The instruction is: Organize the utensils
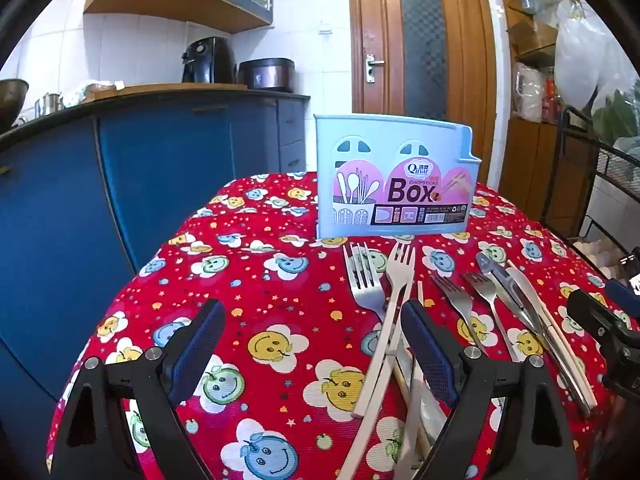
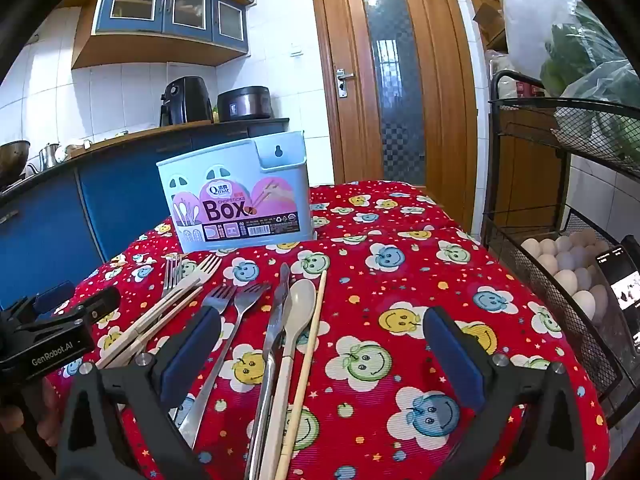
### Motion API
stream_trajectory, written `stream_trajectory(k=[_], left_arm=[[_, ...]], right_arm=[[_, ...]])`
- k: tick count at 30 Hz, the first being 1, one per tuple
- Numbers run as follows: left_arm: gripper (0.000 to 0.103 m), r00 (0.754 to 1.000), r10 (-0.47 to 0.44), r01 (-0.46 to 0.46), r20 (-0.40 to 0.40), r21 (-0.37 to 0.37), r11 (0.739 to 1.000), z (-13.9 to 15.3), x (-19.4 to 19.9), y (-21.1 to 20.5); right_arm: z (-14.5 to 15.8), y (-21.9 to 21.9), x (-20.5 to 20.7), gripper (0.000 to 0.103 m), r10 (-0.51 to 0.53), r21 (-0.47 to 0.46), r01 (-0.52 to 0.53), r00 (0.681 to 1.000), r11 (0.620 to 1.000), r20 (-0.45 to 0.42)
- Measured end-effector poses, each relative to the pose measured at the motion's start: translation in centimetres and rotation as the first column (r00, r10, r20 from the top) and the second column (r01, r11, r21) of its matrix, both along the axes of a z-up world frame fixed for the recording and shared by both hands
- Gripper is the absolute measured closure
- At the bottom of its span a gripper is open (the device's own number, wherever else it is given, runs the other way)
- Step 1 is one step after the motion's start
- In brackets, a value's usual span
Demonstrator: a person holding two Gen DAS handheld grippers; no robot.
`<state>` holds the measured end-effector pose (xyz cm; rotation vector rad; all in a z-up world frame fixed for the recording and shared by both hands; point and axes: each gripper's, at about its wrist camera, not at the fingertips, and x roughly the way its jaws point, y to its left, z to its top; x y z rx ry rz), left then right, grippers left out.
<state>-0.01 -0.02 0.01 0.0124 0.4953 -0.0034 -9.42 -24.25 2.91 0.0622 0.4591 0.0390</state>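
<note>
A light blue utensil box (image 1: 394, 178) labelled "Box" stands upright at the far side of the red table; it also shows in the right wrist view (image 2: 236, 200). Utensils lie in front of it: forks (image 1: 362, 276), a cream-handled fork (image 1: 394, 280), two more forks (image 1: 468, 300) and knives (image 1: 516, 292). The right wrist view shows forks (image 2: 236, 300), a knife (image 2: 276, 312), a cream spoon (image 2: 296, 304) and a chopstick (image 2: 314, 336). My left gripper (image 1: 312, 356) is open and empty above the cloth. My right gripper (image 2: 320, 360) is open and empty above the knife and spoon handles.
The table has a red smiley-apple tablecloth (image 2: 420, 280). A black wire rack with eggs (image 2: 568, 268) stands at the right edge. Blue kitchen cabinets (image 1: 120, 176) are to the left, a wooden door (image 1: 420, 40) behind.
</note>
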Motion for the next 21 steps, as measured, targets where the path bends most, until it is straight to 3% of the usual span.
stream_trajectory(k=[21], left_arm=[[0.013,1.0,0.001,-0.001,-0.001,0.001,1.0,-0.02,0.03,0.02]], right_arm=[[-0.01,0.03,-0.05,0.0,0.0,0.002,0.0,1.0,1.0,-0.001]])
